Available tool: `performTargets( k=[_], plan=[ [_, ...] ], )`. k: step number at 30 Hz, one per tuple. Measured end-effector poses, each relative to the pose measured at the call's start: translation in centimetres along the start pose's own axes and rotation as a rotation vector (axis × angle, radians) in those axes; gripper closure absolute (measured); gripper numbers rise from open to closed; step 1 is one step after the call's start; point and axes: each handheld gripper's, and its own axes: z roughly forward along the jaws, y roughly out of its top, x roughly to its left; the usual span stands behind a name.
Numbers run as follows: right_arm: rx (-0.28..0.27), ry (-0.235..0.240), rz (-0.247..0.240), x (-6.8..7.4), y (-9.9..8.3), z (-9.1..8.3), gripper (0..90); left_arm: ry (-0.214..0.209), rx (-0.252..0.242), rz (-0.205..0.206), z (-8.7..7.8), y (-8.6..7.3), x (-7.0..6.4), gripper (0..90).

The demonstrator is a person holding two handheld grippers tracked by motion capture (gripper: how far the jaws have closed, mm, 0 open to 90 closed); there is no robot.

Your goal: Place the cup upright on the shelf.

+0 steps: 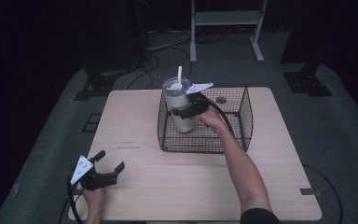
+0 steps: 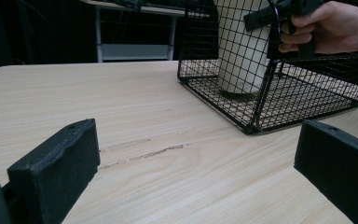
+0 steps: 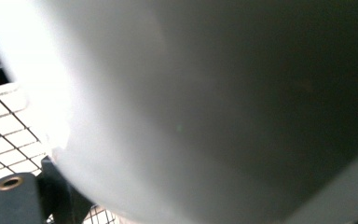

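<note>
In the high view, one white cup (image 1: 181, 106) with a straw is seen standing upright inside the single wire basket (image 1: 242, 122) on the table (image 1: 135, 126), clasped by the right gripper (image 1: 182, 112); placement is judged nearly done, release remaining. The left gripper (image 1: 111, 162) is held spread and empty. In the left gripper view, the cup (image 2: 240, 51) rests on the basket floor. In the right gripper view, the cup wall (image 3: 214, 107) is pressed close.

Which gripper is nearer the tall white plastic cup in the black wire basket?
Right. The right gripper grips the tall white plastic cup inside the black wire basket; the left gripper sits open near the table's front-left.
</note>
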Motion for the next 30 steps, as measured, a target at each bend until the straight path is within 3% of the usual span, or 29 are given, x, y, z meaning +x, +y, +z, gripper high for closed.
performTargets(
  k=[5, 12, 16, 30],
  plan=[
    [-0.011, 0.003, 0.005, 0.0, -0.1, 0.2, 9.2, -0.002, 0.001, 0.002, 0.0, 0.0, 0.0, 0.0],
    [-0.033, 0.015, -0.035, 0.2, -0.7, 0.0, 9.1, -0.003, 0.002, 0.002, 0.0, 0.0, 0.0, 0.0],
    [-0.051, 0.02, -0.026, 0.1, -1.1, -0.2, 9.1, -0.003, 0.003, 0.005, 0.0, 0.0, 0.0, 0.0],
    [-0.047, 0.028, -0.055, 0.0, -1.5, -0.7, 9.1, -0.004, 0.003, 0.003, 0.0, 0.0, 0.0, 0.0]
  ],
)
